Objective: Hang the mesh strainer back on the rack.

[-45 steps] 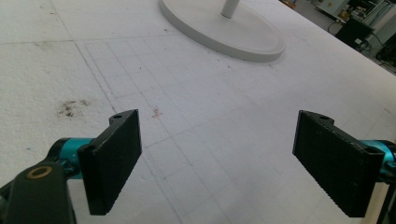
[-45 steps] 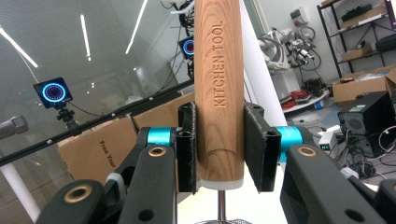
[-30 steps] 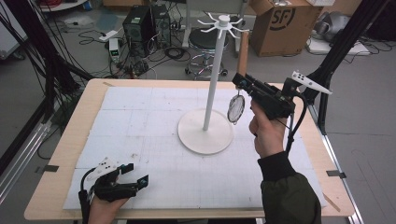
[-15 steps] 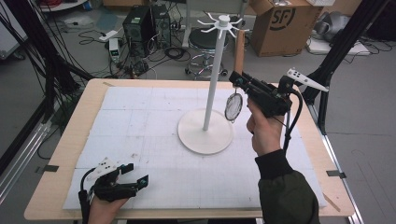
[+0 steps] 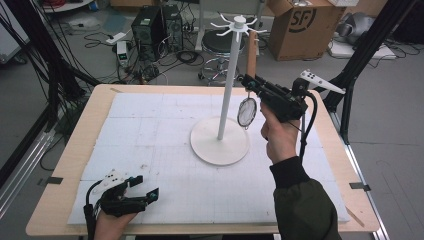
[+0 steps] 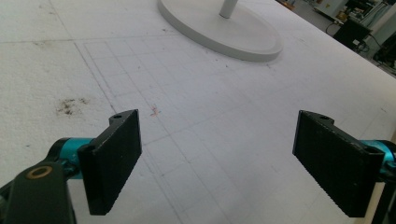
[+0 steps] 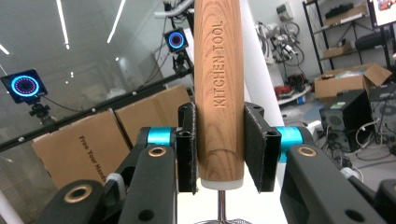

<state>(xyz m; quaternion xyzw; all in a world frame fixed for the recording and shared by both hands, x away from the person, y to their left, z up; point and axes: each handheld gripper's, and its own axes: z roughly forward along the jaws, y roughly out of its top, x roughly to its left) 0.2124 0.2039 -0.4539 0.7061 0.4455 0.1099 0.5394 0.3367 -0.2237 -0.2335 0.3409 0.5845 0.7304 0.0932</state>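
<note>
The right gripper (image 5: 248,82) clamps the strainer's wooden handle (image 7: 218,93) near its lower end, holding the strainer (image 5: 247,111) upright just right of the stand's pole (image 5: 229,85), above the base (image 5: 220,141). The left gripper (image 5: 150,192) rests open at the worktop's (image 5: 65,150) near-left edge, with open mat (image 6: 210,116) ahead.

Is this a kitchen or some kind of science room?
Probably a robot lab or workshop, not a kitchen. A computer tower sits among cables on the floor, a cardboard box stands behind the table, and glowing ring cameras watch from stands.
</note>
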